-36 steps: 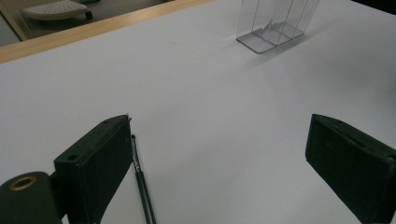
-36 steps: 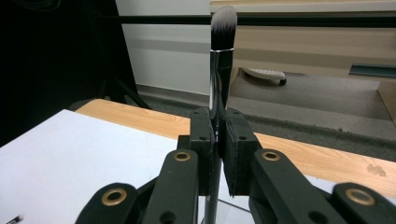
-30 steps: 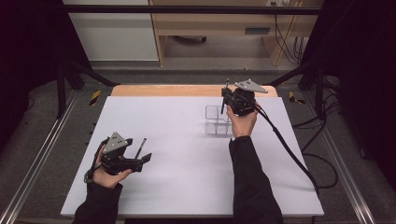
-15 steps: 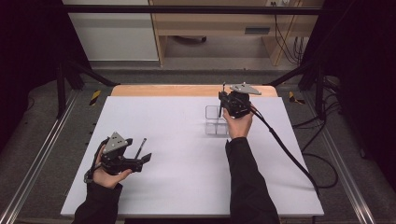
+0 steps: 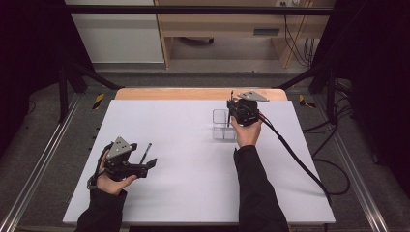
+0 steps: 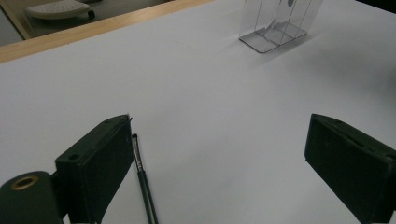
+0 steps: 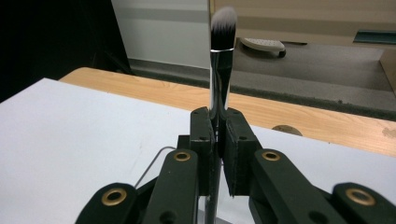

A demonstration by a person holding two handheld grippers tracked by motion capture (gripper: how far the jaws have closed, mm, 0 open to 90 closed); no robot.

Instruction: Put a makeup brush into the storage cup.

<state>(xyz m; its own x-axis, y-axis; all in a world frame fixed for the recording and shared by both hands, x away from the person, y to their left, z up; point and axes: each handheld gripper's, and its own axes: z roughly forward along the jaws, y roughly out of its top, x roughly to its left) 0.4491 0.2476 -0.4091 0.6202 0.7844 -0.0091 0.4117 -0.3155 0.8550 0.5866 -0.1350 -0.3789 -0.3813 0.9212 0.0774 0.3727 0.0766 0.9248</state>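
Meanwhile the right tool (image 5: pixel 232 103) stood clenched on an upright brush (image 7: pixel 221 56) over the clear holder (image 5: pixel 221 124), while the left tool (image 6: pixel 224 158) rested released beside a thin brush (image 6: pixel 144 182) on the white surface (image 5: pixel 183 145).

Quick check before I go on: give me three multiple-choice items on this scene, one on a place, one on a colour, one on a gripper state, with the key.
1. Where does the clear organizer stand?
A. on the white table, toward its far edge
B. on the floor
C. beside the left hand

2. What colour are the bristle tips of the makeup brush?
A. red
B. white
C. blue

3. How do the jaws of the left gripper stand?
A. shut on a cup
B. shut on nothing
C. open, with a thin dark brush lying by one jaw

Key: 1 A, the high view shows it on the table near the wooden strip; 2 B, the right gripper view shows pale tips over dark bristles; 3 C, the left gripper view shows a wide gap.
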